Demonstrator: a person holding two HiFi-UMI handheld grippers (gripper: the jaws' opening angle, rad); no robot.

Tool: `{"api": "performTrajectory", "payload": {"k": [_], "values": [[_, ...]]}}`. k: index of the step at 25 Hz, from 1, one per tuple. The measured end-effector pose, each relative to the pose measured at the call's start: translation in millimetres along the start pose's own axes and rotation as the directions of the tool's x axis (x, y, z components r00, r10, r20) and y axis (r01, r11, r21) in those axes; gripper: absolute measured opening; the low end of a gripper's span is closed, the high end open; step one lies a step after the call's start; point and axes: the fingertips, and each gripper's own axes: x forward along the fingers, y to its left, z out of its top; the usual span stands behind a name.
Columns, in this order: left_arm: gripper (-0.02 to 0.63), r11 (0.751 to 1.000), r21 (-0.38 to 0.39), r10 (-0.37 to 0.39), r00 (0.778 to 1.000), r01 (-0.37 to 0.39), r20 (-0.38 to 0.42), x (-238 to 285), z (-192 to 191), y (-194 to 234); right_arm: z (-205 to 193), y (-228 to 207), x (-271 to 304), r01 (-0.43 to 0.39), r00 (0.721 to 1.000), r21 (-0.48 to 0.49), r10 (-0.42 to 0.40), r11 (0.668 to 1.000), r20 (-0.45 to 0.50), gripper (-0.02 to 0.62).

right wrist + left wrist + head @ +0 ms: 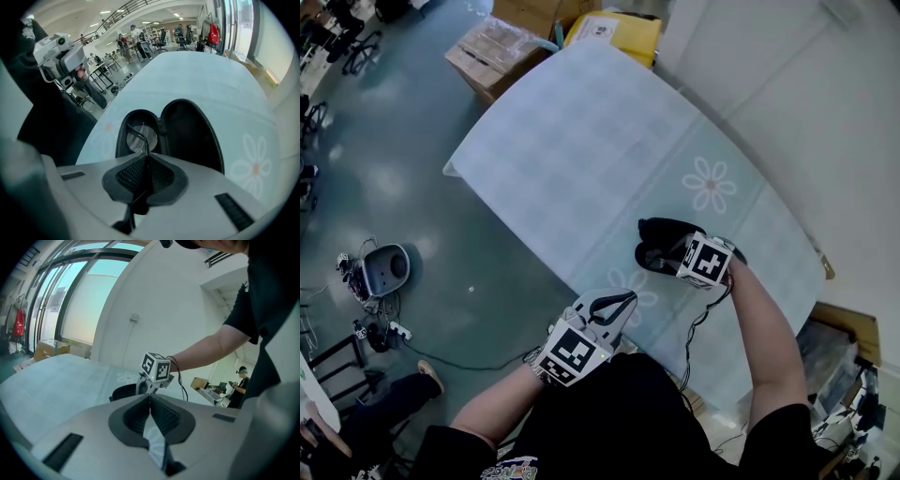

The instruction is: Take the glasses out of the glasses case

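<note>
The glasses (140, 137) lie in the left half of the open case (194, 129). One round lens shows there, and a thin dark temple rises from it toward the camera. The right gripper (147, 158) has its jaws pressed together on this temple, so it holds the glasses by the one part that stands above the shell rim. This seems a sensible hold, because no jaw touches the lens and the frame can be lifted straight out. The lid half lies flat open beside it, so nothing blocks the way up. The case rests on the desk (581, 141), near the person's edge, on a pale cloth with flowers. The left gripper (150, 398) hangs nearer to the body, jaws closed with nothing between them. It is apart from the case and does not steady it.
</note>
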Motion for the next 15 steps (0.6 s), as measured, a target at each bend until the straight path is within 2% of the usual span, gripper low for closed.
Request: {"api": "performTrajectory", "payload": {"k": [8, 15], "values": [[0.031, 1.0, 0.011, 0.004, 1.0, -0.004, 0.004, -1, 4, -10, 7, -3, -18, 0.057, 0.996, 0.034, -0.06, 0.998, 0.073, 0.025], [0.031, 1.0, 0.022, 0.009, 1.0, -0.009, 0.012, -2, 10, -18, 13, -3, -40, 0.108, 0.981, 0.072, -0.118, 0.992, 0.154, 0.025]]}}
